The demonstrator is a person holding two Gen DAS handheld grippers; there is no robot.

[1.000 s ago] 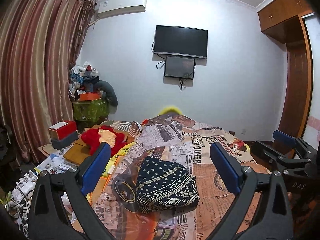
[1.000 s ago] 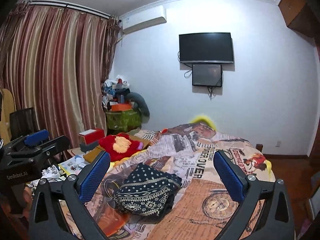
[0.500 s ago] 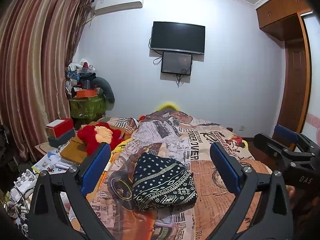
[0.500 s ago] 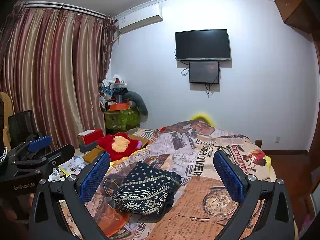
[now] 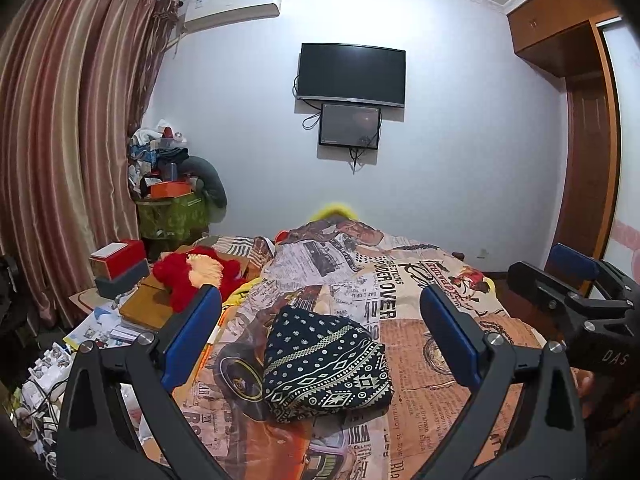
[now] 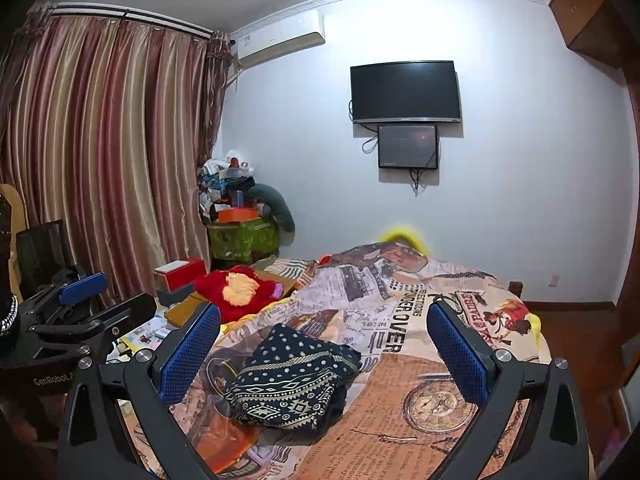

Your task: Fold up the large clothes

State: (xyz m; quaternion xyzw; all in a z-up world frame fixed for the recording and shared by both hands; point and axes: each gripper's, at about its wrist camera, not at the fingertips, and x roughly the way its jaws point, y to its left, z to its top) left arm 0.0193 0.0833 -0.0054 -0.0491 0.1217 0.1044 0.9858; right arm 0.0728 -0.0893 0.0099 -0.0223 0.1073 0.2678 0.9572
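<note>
Folded garment (image 5: 326, 364) on bedspread (image 5: 420, 344) (underside hidden), both hand-held grippers (image 5: 320, 336) (image 6: 324, 344) spread, empty.

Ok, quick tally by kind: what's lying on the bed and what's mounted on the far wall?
Folded patterned garment on the bedspread: 1
Red plush toy at the bed's left edge: 1
Screens on the wall: 2, a large TV and a smaller screen under it
Air conditioner: 1
Total: 5

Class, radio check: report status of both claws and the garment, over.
Left claw and right claw open, empty, above the bed. Patterned navy garment folded on newspaper-print bedspread. Nothing in the way, over.
</note>
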